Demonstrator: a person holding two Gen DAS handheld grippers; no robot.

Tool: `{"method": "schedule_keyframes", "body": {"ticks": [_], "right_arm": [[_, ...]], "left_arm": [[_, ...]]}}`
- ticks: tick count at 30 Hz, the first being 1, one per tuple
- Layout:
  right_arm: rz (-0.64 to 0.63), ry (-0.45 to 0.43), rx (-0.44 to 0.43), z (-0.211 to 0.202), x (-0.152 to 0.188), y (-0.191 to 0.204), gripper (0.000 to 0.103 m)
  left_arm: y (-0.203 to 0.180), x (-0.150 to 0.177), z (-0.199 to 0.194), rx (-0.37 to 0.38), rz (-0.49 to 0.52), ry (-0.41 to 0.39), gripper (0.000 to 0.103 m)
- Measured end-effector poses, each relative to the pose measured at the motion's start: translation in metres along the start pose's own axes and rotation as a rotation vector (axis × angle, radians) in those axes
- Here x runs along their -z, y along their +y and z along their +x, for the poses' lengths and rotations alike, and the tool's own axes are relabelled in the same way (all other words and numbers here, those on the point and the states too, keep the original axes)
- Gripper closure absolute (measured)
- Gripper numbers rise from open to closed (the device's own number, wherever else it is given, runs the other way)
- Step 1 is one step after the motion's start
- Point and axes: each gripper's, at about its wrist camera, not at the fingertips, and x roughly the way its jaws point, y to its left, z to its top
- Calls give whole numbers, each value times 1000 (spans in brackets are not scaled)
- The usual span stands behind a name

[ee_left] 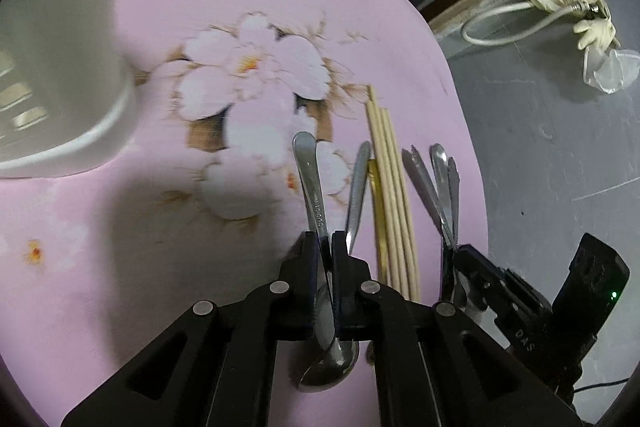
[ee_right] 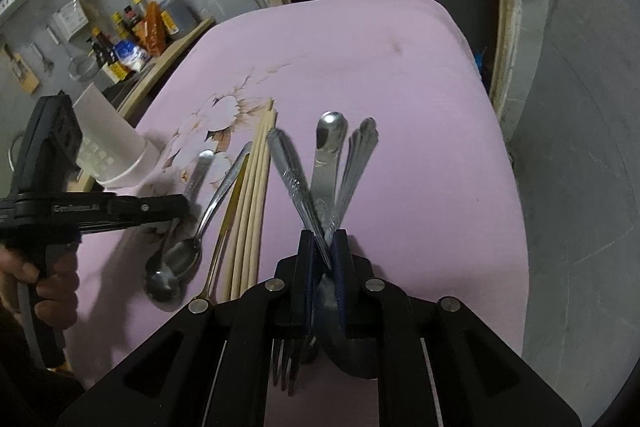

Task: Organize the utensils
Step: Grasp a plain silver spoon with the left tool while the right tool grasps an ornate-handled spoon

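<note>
Spoon (ee_left: 316,203) pinched in downward-tilted left tool (ee_left: 325,247).

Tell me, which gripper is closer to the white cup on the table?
Left. The left gripper, clamped on a spoon, sits nearer the white cup. The right gripper, gripping a bundle of cutlery, is farther, beyond the chopsticks.
</note>
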Motion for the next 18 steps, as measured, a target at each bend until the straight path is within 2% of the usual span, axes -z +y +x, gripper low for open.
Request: {"method": "schedule_keyframes", "body": {"ticks": [8,12,18], "right_arm": [[-191,7,7,17,-24,20,93],[-307,10,7,23,-35,33,85],[-449,115,20,54,-48,44,86]], "left_arm": [[18,8,-17,-7,-64,-35,99],[22,11,-22,2,-70,-31,98],[19,1,-15,2,-70,6,97]]}}
